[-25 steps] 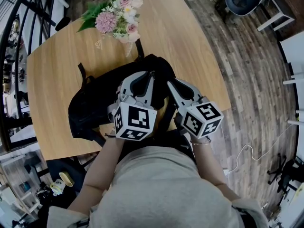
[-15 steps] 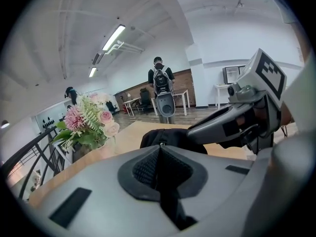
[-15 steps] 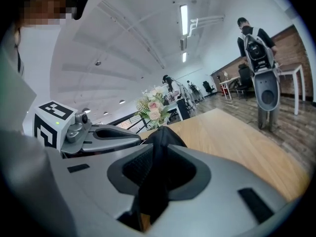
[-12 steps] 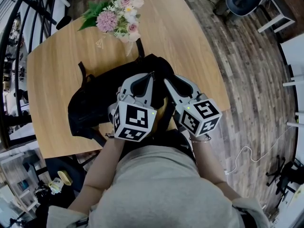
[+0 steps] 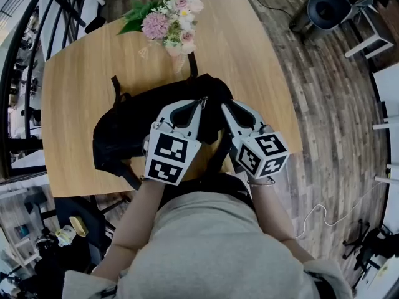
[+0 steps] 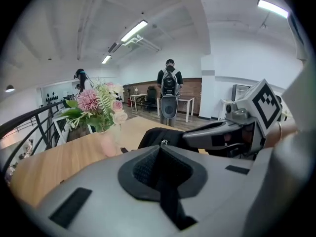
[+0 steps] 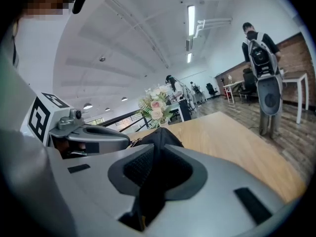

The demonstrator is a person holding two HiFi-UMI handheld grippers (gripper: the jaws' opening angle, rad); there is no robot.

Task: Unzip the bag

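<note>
A black bag (image 5: 124,129) lies on the wooden table (image 5: 81,73), with its straps spread to the left and toward the back. My left gripper (image 5: 201,103) rests on the bag's top, shut on the small metal zipper pull (image 6: 163,142) at its tips. Just to its right, my right gripper (image 5: 225,104) holds a fold of the bag's black fabric (image 7: 160,135). That fabric fills the gap between the jaws, which have just been closing on it. The two grippers sit side by side, their tips close together.
A vase of pink and white flowers (image 5: 168,23) stands on the table just behind the bag. The table's near edge is under my forearms. A dark office chair (image 5: 330,5) stands on the wood floor at the far right. People stand in the room beyond the table.
My left gripper has rolled a little, its marker cube tipping to the left, and its jaws have drawn together at the bag's top. The right gripper has kept its place.
</note>
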